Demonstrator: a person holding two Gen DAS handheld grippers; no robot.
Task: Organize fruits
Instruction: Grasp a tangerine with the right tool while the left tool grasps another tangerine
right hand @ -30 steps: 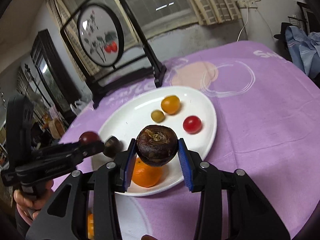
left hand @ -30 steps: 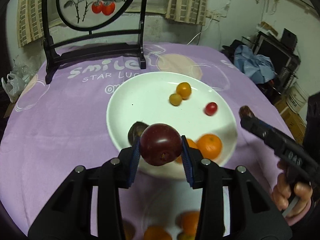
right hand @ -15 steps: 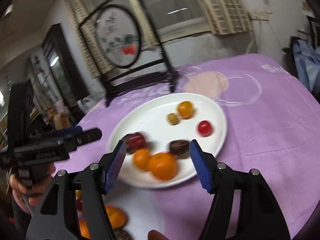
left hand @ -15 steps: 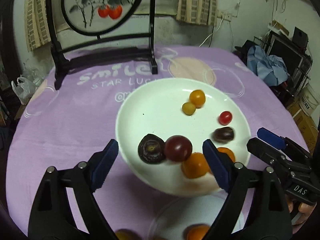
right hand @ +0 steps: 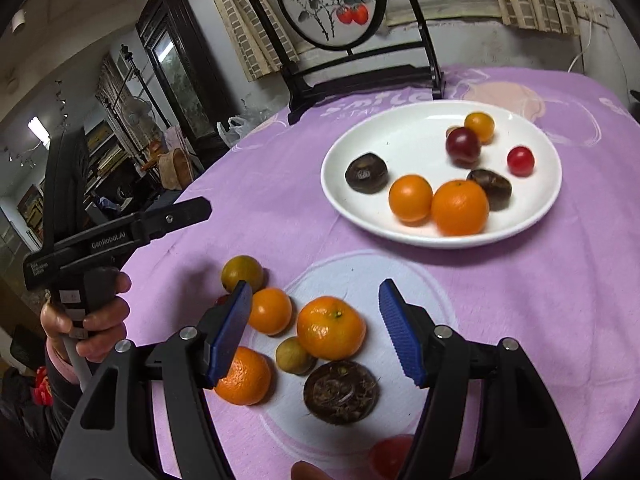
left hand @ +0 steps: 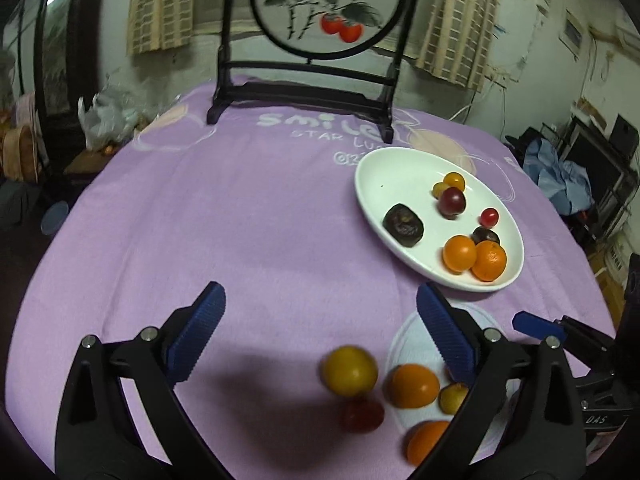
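Both claws freed their fruit onto white plate (right hand: pixel 344 204), now wide, empty | purple tablecloth (left hand: pixel 240 220) | painted screen (left hand: pixel 326 8) behind

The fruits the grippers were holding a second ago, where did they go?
Both were let go onto the white plate: the left hand-held gripper dropped the dark red plum, the right hand-held gripper the brown fruit. Their jaws have just been opening, empty, and now hover over the loose fruit. The plate stayed put.
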